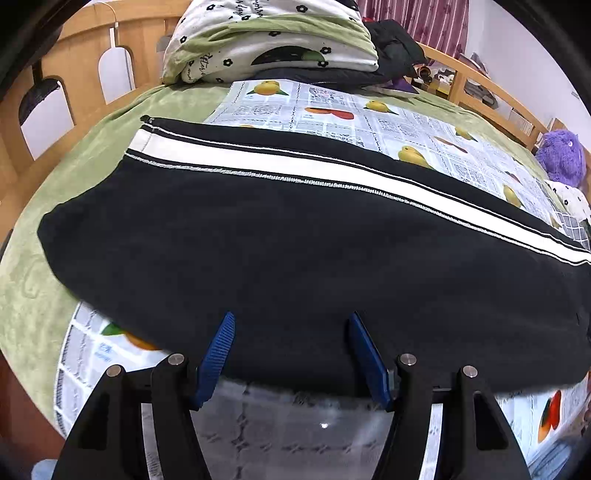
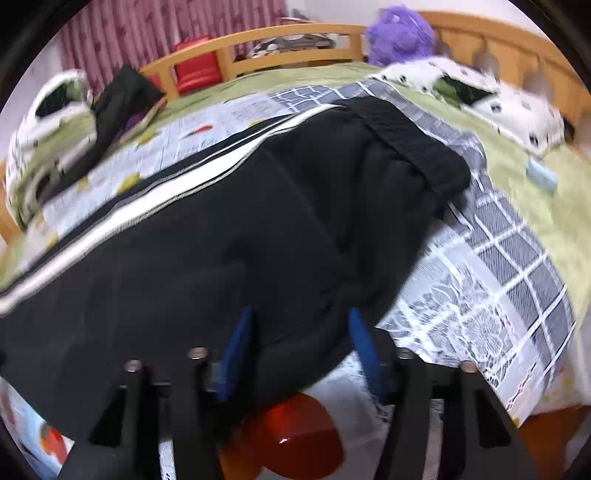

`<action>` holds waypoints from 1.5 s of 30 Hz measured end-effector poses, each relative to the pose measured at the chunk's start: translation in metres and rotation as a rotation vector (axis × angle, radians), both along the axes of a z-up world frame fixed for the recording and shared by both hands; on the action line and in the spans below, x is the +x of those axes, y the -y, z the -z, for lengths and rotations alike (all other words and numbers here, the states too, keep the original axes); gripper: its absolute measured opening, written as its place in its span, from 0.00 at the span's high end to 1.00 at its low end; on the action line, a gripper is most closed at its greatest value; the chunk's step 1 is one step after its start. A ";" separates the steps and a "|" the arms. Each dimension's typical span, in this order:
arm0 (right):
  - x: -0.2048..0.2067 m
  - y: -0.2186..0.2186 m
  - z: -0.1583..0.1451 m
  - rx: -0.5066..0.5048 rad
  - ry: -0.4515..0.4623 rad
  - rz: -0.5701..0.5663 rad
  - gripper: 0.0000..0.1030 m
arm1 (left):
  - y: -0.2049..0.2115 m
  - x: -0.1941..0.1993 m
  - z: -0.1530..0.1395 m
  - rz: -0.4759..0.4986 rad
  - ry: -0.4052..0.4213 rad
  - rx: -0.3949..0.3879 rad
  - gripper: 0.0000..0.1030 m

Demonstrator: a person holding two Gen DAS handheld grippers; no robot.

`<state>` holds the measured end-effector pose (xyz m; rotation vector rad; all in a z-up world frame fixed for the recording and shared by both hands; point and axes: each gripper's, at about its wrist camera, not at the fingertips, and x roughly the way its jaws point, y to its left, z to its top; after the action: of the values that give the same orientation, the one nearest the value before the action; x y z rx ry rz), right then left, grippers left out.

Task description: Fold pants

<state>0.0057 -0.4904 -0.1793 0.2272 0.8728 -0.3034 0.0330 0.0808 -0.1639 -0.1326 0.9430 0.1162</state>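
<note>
Now black pants (image 1: 295, 258) lying flat across fruit-print sheet (image 1: 369, 122) on bed — white side stripe (image 1: 258, 162) running along far edge, elastic waistband (image 2: 406, 136) showing in right wrist view. Left gripper (image 1: 291, 325) sitting at near edge of pants, jaws spread wide, blue fingers (image 1: 218, 354) straddling hem, not clamping. Right gripper (image 2: 301, 325) also gaping at near edge of pants, close to waistband end. Beyond pants — folded flowered quilt (image 1: 269, 40), purple plush toy (image 1: 561, 155), wooden bed rail (image 2: 295, 33).

A green-covered bed (image 1: 74, 177) carries a fruit-print sheet (image 1: 369, 122) and black pants (image 1: 295, 251).
</note>
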 end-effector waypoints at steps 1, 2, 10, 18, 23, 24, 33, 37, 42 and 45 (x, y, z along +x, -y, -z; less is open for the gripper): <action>-0.002 -0.001 -0.002 0.006 0.002 0.019 0.42 | -0.005 -0.004 -0.003 -0.006 0.003 -0.019 0.40; -0.004 -0.002 -0.006 0.026 0.008 0.029 0.42 | -0.009 -0.007 -0.006 -0.013 0.010 -0.040 0.40; -0.017 -0.047 -0.055 0.079 0.094 -0.084 0.46 | -0.041 -0.031 -0.021 -0.087 0.069 -0.195 0.40; -0.005 -0.101 -0.144 0.035 0.136 -0.241 0.47 | -0.056 -0.006 -0.073 -0.085 0.143 -0.217 0.40; 0.041 -0.112 -0.174 0.025 0.232 -0.357 0.40 | -0.049 0.040 -0.111 -0.030 0.198 -0.172 0.40; 0.055 -0.113 -0.171 0.026 0.247 -0.367 0.40 | -0.047 0.049 -0.115 -0.023 0.214 -0.163 0.40; 0.165 -0.114 -0.091 0.038 0.134 -0.431 0.42 | -0.013 0.122 -0.083 0.088 0.238 -0.108 0.40; 0.199 -0.121 -0.062 -0.008 0.078 -0.504 0.42 | -0.013 0.139 -0.055 0.103 0.194 -0.085 0.40; 0.233 -0.118 -0.036 -0.005 0.029 -0.591 0.42 | -0.011 0.153 -0.037 0.102 0.180 -0.042 0.40; 0.242 -0.126 -0.019 -0.021 -0.054 -0.693 0.42 | -0.007 0.156 -0.029 0.122 0.167 -0.019 0.40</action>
<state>0.2479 -0.3645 -0.1599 -0.1102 0.9482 0.3280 0.1888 0.0876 -0.1352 -0.1003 0.7832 -0.0163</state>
